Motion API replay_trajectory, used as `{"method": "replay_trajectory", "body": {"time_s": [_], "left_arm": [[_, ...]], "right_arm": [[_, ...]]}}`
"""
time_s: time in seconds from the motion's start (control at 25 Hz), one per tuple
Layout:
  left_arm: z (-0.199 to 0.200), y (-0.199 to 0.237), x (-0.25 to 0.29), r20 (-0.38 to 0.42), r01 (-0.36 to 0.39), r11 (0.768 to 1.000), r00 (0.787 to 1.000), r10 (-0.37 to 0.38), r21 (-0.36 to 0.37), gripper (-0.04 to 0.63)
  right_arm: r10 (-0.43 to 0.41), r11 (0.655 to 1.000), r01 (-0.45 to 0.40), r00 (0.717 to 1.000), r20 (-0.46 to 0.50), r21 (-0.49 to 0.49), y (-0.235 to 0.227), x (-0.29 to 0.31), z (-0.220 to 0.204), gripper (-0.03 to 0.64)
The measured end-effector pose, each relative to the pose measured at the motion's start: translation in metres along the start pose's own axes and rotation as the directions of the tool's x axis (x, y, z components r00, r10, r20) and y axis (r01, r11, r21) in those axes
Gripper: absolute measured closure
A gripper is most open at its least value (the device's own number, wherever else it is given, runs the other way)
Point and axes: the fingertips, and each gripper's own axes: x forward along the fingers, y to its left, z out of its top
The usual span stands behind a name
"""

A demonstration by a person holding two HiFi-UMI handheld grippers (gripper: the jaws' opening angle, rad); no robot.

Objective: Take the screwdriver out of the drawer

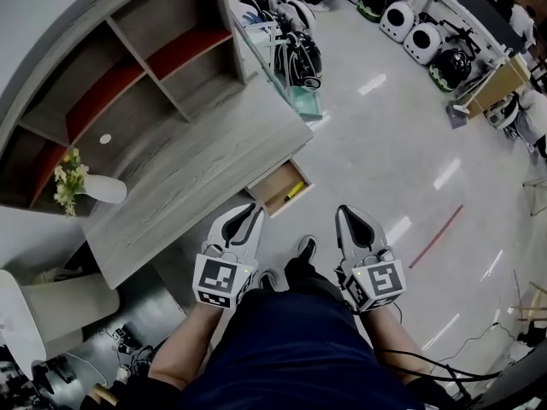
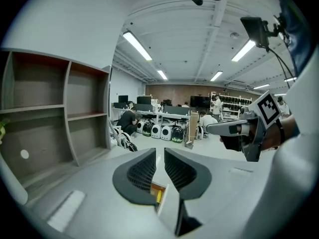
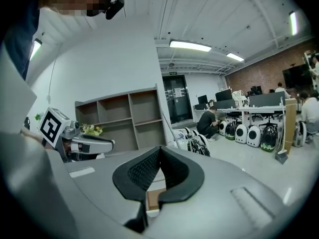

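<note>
A small wooden drawer [image 1: 275, 184] stands pulled out from the front of the grey desk [image 1: 188, 169]. The screwdriver [image 1: 294, 190], with a yellow handle, lies inside it. My left gripper [image 1: 254, 209] hovers just in front of the drawer, its jaws a narrow gap apart with nothing between them. In the left gripper view the drawer [image 2: 155, 187] and the yellow handle [image 2: 159, 196] show below the left gripper [image 2: 159, 151]. My right gripper [image 1: 346, 213] hangs to the right of the drawer over the floor. The right gripper [image 3: 159, 149] has its tips touching and holds nothing.
A white vase of flowers [image 1: 88, 188] stands on the desk under an open shelf unit [image 1: 128, 67]. A white chair [image 1: 34, 306] sits at lower left. The person's shoes [image 1: 305, 248] stand below the drawer. Round white and dark carriers [image 1: 410, 24] line the far floor, near a red floor stripe [image 1: 436, 236].
</note>
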Motion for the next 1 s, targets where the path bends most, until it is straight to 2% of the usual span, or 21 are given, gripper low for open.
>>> {"method": "replay_trajectory", "body": {"time_s": [0.28, 0.48, 0.6, 0.68, 0.8, 1.0], "left_arm": [[-0.003, 0.011, 0.060, -0.068, -0.026, 0.999, 0.997, 0.028, 0.028, 0.541], [-0.025, 0.012, 0.094, -0.145, -0.012, 0.998, 0.989, 0.020, 0.061, 0.541], [-0.047, 0.016, 0.112, -0.200, 0.014, 0.999, 0.980, -0.005, 0.045, 0.541], [-0.062, 0.020, 0.126, -0.236, 0.040, 0.998, 0.971, -0.030, 0.038, 0.541], [-0.080, 0.022, 0.149, -0.296, 0.098, 0.992, 0.953, -0.071, 0.075, 0.540], [-0.127, 0.018, 0.182, -0.410, 0.190, 0.979, 0.900, -0.146, 0.069, 0.540]], "right_arm": [[0.012, 0.999, -0.011, 1.000, -0.007, 0.043, -0.053, 0.027, 0.004, 0.611], [0.000, 0.998, 0.003, 0.999, -0.040, 0.060, -0.077, 0.034, -0.004, 0.611], [-0.020, 0.997, 0.024, 0.998, -0.052, 0.078, -0.083, 0.037, -0.008, 0.611], [-0.039, 0.995, 0.044, 0.997, -0.063, 0.086, -0.086, 0.042, -0.011, 0.611], [-0.085, 0.990, 0.093, 0.993, -0.080, 0.107, -0.092, 0.048, -0.019, 0.611], [-0.172, 0.972, 0.186, 0.979, -0.106, 0.141, -0.098, 0.048, -0.024, 0.611]]}}
